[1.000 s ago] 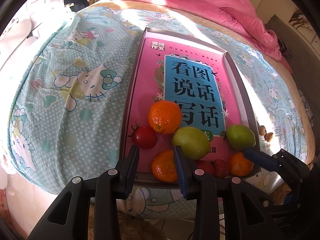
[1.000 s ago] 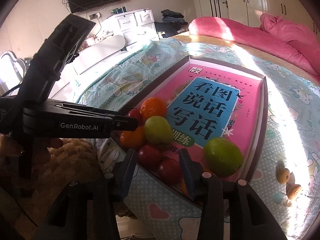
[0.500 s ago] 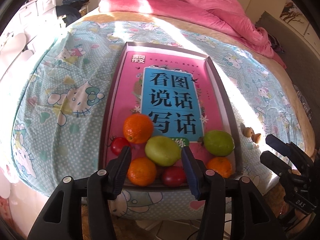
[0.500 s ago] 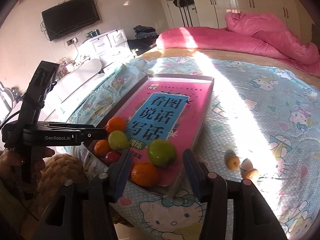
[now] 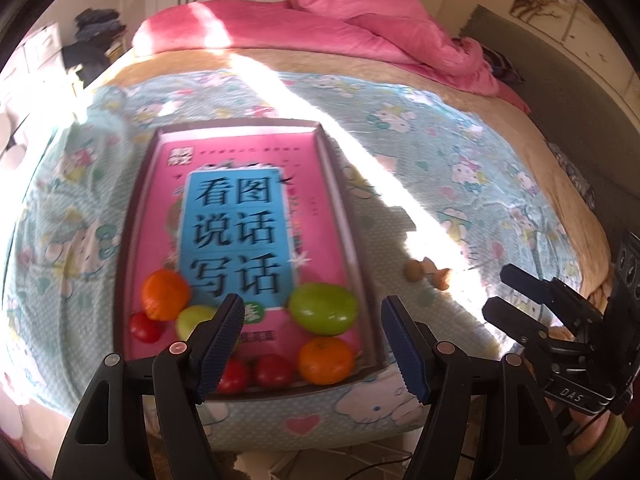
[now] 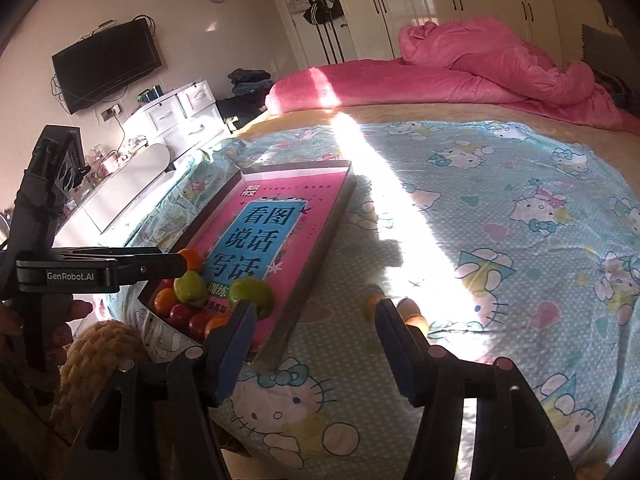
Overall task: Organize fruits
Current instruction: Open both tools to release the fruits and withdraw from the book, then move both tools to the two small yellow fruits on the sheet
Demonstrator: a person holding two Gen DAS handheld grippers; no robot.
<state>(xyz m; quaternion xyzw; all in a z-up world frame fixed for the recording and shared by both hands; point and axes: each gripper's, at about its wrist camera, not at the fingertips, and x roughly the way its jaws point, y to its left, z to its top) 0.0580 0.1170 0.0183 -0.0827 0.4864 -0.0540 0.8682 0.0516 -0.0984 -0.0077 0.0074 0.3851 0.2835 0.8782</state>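
Note:
A pink box lid (image 5: 132,216) lies on the bed and holds fruit at its near end: two oranges (image 5: 325,360), two green fruits (image 5: 322,309) and several red tomatoes (image 5: 273,370). My left gripper (image 5: 312,316) is open and empty, hovering over the lid's near end. My right gripper (image 6: 314,312) is open and empty, right of the lid (image 6: 320,248), above the sheet. Three small brownish fruits (image 5: 426,272) lie on the sheet right of the lid, partly hidden behind my right fingers in the right wrist view (image 6: 412,312).
A Hello Kitty sheet (image 6: 500,240) covers the bed, with a pink quilt (image 6: 460,76) at the far end. A white dresser (image 6: 176,116) and wall TV (image 6: 106,64) stand to the left. The bed's near edge is just below the lid.
Both grippers have pulled back and swung right, and both jaws have opened wider. The right gripper has moved from over the fruit pile to the sheet beside the lid. The fruits have not moved.

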